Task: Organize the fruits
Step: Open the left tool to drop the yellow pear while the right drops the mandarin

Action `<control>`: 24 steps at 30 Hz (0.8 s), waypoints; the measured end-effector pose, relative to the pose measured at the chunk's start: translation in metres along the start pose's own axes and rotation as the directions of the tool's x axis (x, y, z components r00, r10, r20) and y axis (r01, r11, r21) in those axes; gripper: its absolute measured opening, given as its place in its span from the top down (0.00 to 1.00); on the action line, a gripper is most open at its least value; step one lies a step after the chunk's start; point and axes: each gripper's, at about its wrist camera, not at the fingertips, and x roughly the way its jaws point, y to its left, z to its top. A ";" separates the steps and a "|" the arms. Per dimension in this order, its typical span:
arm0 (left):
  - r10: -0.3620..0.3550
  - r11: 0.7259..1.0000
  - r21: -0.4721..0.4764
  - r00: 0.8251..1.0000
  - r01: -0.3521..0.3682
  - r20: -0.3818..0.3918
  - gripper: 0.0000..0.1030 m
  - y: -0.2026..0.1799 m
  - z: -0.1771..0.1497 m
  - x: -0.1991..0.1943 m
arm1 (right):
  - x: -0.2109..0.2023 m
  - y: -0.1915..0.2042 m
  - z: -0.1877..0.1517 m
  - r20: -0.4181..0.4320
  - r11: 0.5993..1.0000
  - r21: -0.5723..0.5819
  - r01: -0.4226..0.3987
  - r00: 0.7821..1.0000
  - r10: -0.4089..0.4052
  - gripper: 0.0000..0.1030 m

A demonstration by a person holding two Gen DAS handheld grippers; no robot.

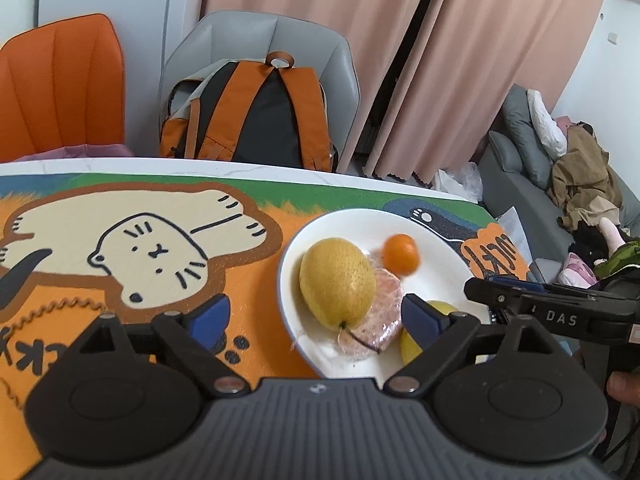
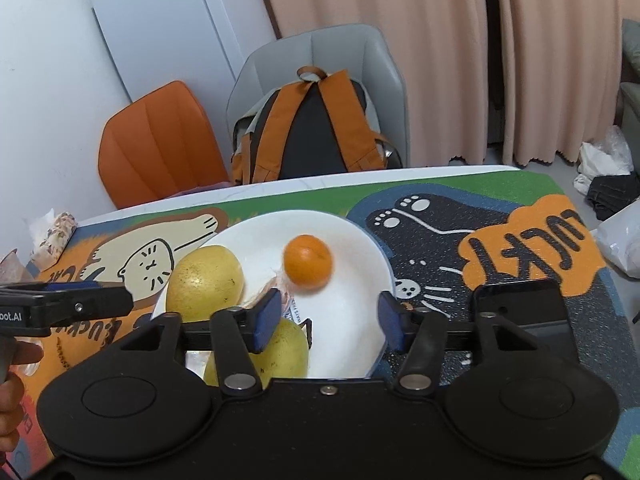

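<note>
A white plate (image 1: 436, 236) (image 2: 352, 320) stands on the cartoon table mat. On it lie a large yellow pear (image 1: 336, 282) (image 2: 204, 276), a second yellow fruit (image 1: 412, 346) (image 2: 286, 350), a plastic-wrapped pinkish fruit (image 1: 382, 316) (image 2: 280, 290) and a small orange (image 1: 400, 253) (image 2: 308, 262) that looks motion-blurred. My left gripper (image 1: 316, 316) is open and empty over the plate's left side. My right gripper (image 2: 328, 320) is open and empty above the plate's near part, just short of the orange. Each gripper shows at the edge of the other's view.
A grey chair with an orange-and-black backpack (image 1: 256, 116) (image 2: 316, 128) and an orange chair (image 1: 60, 88) (image 2: 160, 144) stand behind the table. A black phone (image 2: 520, 304) lies on the mat at the right. A snack packet (image 2: 54, 236) lies at the far left. A cluttered sofa (image 1: 560, 176) stands at the right.
</note>
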 end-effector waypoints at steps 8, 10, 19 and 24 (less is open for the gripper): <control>0.007 1.000 -0.009 0.999 -0.007 0.040 0.05 -0.002 -0.011 -0.023 | -0.027 -0.002 -0.010 0.032 0.999 0.030 -0.017 0.999 0.016 0.28; 0.001 1.000 -0.015 0.999 -0.001 0.040 0.04 -0.003 -0.014 -0.027 | -0.032 0.000 -0.014 0.033 0.999 0.027 -0.021 0.999 0.020 0.26; 0.004 1.000 -0.025 1.000 -0.003 0.031 0.02 -0.006 -0.032 -0.046 | -0.055 0.006 -0.029 0.039 0.998 0.032 -0.045 0.998 0.044 0.14; 0.006 1.000 -0.016 0.999 -0.005 0.038 0.00 -0.010 -0.044 -0.058 | -0.070 0.010 -0.038 0.039 0.997 0.032 -0.064 0.997 0.063 0.08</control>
